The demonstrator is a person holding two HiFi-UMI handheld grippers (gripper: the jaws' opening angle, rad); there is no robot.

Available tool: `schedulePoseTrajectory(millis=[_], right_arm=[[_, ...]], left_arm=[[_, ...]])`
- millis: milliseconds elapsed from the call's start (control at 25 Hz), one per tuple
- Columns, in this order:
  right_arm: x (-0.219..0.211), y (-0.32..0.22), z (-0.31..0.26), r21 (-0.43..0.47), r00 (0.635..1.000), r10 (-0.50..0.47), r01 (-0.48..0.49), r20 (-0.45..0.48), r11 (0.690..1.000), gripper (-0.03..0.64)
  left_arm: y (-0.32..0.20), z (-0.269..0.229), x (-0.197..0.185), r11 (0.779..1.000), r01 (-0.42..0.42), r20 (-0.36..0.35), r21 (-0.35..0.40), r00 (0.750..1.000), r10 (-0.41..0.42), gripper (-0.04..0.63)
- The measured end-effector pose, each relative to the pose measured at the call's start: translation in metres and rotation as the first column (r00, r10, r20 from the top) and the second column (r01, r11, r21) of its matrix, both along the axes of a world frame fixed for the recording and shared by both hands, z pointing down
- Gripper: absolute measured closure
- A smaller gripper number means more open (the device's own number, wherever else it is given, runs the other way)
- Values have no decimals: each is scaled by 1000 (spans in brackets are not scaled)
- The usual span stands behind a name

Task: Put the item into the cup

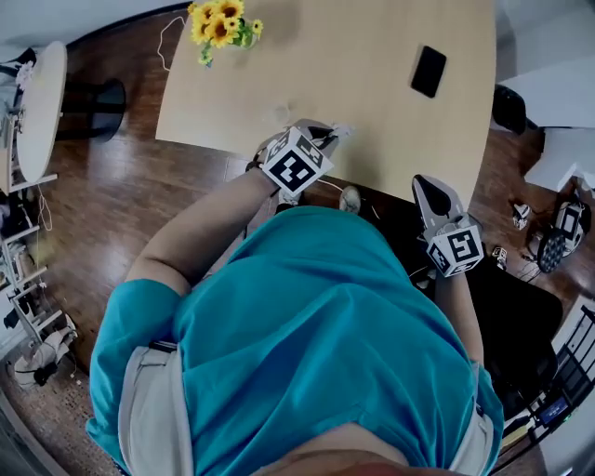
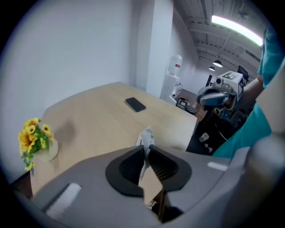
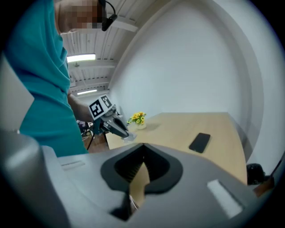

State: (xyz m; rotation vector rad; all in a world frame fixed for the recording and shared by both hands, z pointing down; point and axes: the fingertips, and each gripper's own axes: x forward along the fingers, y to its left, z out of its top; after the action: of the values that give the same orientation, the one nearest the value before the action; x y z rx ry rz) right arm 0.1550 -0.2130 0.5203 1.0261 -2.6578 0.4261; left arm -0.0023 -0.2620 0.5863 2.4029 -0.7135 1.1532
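The person in the teal shirt (image 1: 316,335) is filling the lower middle of the head view, leaning toward the wooden table (image 1: 372,112) at the top. The left gripper (image 1: 325,139) is reaching over the table's near edge in the centre of the frame. In the left gripper view it (image 2: 147,149) is pinching the item (image 2: 146,135), a thin, crumpled whitish scrap, with both pads pressing on it and its top sticking up above them. The item (image 1: 342,131) is hanging just over the table's edge. The right gripper (image 1: 425,183) is hovering at the right of centre, off the table, and its jaws (image 3: 143,151) are sitting together with nothing between them. A small white cup (image 1: 350,198) is standing below the table's edge, between the two grippers, on something dark. A phone (image 1: 429,71) is lying at the upper right of the table, and yellow flowers (image 1: 221,26) are standing at its upper left.
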Motion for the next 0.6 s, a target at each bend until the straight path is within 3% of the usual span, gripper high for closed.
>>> schedulePoseTrajectory(millis=[320, 600], right_arm=[[-52, -19, -1, 3, 997, -74, 74, 2, 997, 615], [-83, -23, -3, -4, 994, -106, 106, -14, 994, 615]], left_arm=[[-27, -15, -126, 982, 187, 48, 17, 981, -188, 552], [-41, 9, -148, 986, 166, 109, -23, 981, -162, 552]])
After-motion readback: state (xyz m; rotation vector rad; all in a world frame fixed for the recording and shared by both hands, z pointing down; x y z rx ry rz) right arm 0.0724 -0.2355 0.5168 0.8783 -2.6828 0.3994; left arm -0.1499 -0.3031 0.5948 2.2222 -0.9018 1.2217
